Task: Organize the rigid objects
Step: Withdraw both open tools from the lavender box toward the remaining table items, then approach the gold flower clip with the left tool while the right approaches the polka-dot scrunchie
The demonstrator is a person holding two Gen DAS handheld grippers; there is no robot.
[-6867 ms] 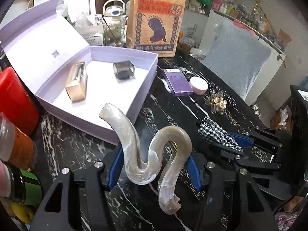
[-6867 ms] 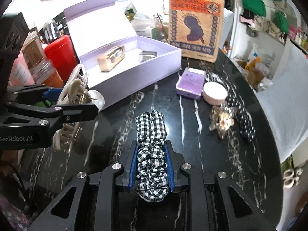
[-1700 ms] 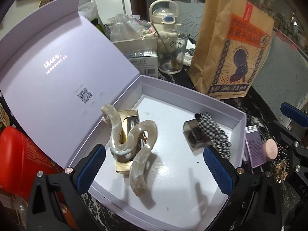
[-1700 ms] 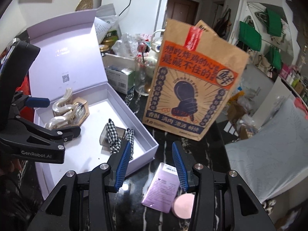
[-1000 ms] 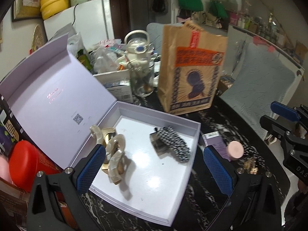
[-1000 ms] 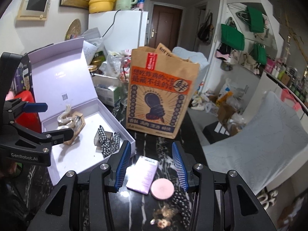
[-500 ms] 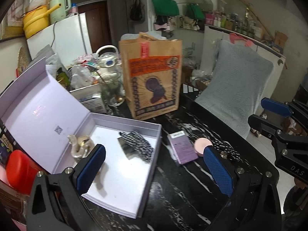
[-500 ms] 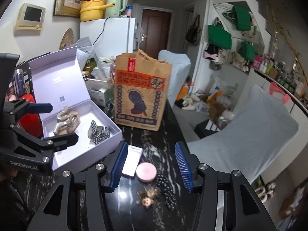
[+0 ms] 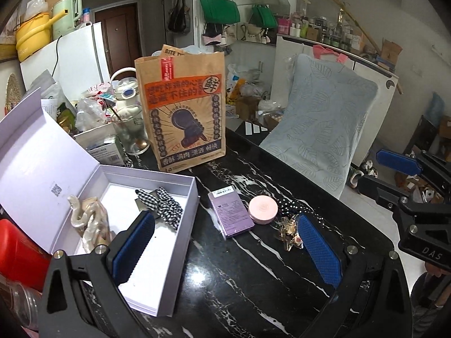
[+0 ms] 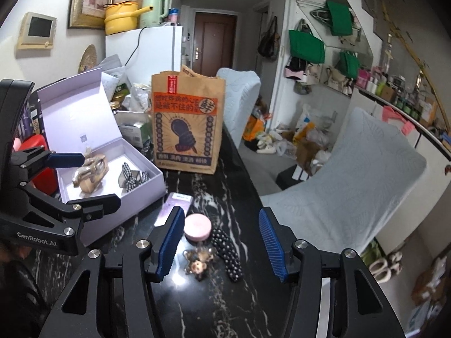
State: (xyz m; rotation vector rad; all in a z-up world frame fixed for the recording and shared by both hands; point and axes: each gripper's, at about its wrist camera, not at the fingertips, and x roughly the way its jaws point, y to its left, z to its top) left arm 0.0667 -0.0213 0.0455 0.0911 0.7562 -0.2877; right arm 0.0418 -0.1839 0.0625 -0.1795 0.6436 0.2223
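1. Two items lie in the lavender box at the left of the table: the pearly hair clip on a gold block, and the checked scrunchie beside it, over a dark cube.
2. Left claw: jaws wide apart, holding nothing, raised over the box's near corner.
3. Right of the box, on the bare table: purple card box, pink round compact, gold hair ornament, polka-dot black band.
4. Right claw: jaws spread, nothing held, hovering above the compact and ornament.
5. Judgement: one drop-off is finished and the next pick is being chosen. Next move calls for descending on a rigid piece; the compact or card box looks easiest to straddle.
6. Versus 6.9 s ago: the clip was clamped in the left claw and the scrunchie in the right; both are now in the box, and both claws have lifted back.
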